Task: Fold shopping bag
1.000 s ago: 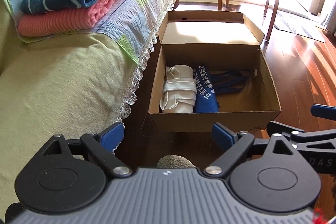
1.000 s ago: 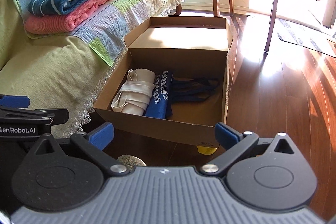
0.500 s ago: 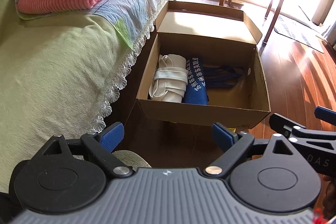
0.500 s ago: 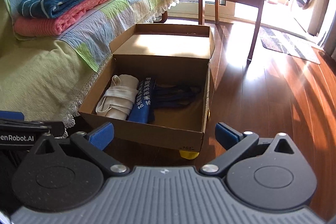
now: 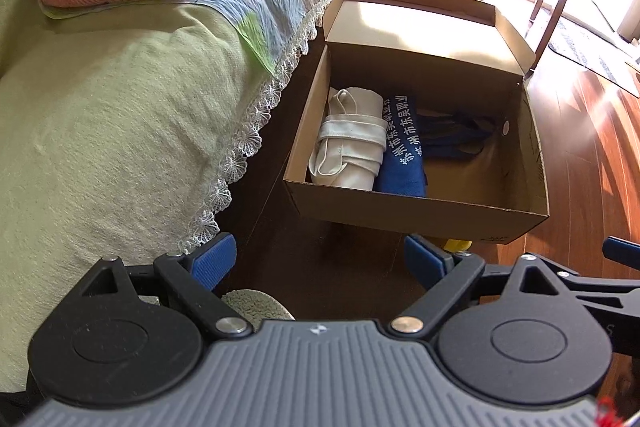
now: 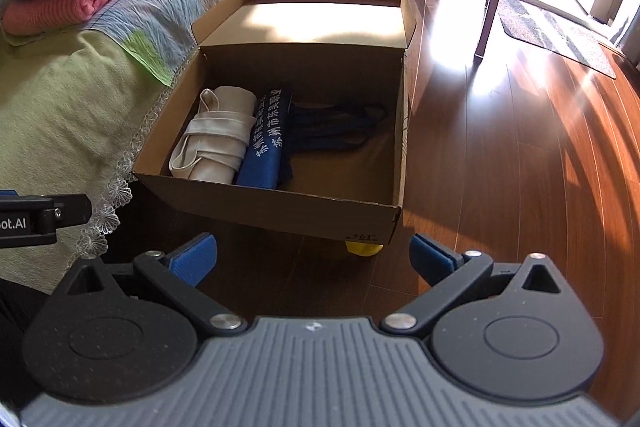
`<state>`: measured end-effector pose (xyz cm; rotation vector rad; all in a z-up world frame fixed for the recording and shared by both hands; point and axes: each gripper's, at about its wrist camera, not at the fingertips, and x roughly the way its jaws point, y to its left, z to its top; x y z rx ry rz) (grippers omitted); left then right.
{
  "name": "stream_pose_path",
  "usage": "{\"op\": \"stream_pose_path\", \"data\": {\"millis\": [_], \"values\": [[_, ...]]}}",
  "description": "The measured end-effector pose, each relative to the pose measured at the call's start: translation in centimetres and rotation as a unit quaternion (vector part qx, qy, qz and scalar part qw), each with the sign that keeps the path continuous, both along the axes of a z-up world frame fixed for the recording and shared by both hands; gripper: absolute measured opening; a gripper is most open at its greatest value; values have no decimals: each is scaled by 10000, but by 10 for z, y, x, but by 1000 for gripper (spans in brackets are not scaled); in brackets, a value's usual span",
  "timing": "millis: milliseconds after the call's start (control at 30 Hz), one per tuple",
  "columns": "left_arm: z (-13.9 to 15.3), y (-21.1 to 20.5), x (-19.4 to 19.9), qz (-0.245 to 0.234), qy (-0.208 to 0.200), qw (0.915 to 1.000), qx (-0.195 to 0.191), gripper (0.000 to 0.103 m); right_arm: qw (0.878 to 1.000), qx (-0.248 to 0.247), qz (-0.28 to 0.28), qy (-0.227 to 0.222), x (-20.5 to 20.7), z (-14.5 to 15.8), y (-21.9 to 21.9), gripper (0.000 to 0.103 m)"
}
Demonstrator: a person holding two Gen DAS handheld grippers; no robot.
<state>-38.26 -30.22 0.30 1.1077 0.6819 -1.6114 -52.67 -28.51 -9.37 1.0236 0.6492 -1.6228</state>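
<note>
Two folded bags, a cream bag (image 6: 214, 137) and a blue bag (image 6: 266, 143), lie side by side in the cardboard box (image 6: 280, 203) on the floor beside the bed (image 5: 100, 127). Left gripper (image 5: 320, 261) and right gripper (image 6: 314, 255) hover short of the box, both spread wide and empty. Judging from this, reach in from above and pinch one bag's edge only.

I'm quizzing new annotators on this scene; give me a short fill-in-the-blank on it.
1. The cream bag and the blue bag lie inside a ____ box.
2. The blue bag lies to the ____ of the cream bag.
3. The left gripper and right gripper both stand ____.

Missing: cardboard; right; open
</note>
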Motion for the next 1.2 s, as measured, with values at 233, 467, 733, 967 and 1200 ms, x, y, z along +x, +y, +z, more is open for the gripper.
{"op": "stream_pose_path", "data": {"millis": [233,467,733,967,1200], "values": [[-12,-16,-5,-89,-69,9998,180,92,9999,103,-129,15,0,-8,-18,101],[-27,-34,-14,-174,-99,9991,381,92,9994,267,-203,47,-7,-18,-37,101],[-34,-36,-19,-275,-184,9983,473,92,9982,479,-328,162,-11,-25,-43,101],[-27,-28,-17,-302,-189,9987,375,92,9982,472,-291,238,-4,-20,-42,101],[-14,-19,-10,-236,-134,9993,252,92,9985,411,-214,288,5,-12,-40,101]]}}
